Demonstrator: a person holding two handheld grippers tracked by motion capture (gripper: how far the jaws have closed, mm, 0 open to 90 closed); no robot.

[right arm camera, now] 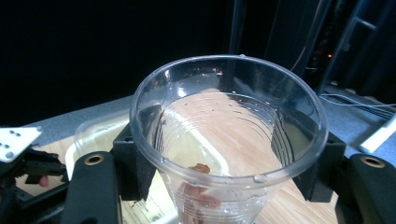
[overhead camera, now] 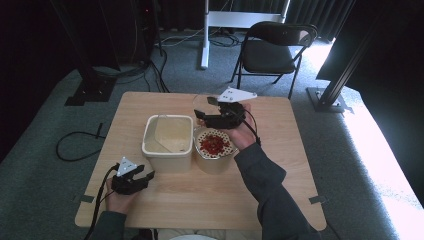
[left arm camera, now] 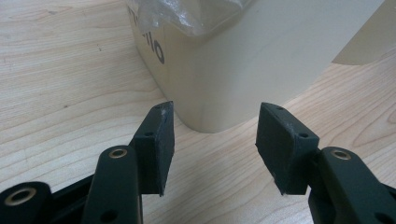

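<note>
the clear plastic cup (right arm camera: 227, 140) sits pinched between your right gripper (overhead camera: 220, 116) jaws, held above the table (overhead camera: 280, 150) just behind the strainer of red bits (overhead camera: 215, 144). your left gripper (left arm camera: 215, 142) rests spread and holding nothing, beside the cream bin (overhead camera: 168, 143).

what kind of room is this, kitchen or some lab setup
Most likely a lab or recording studio, not a kitchen. A small wooden table stands on grey carpet with black curtains behind, loose cables trail across the floor, and metal frame legs and a folding chair stand around it.
</note>
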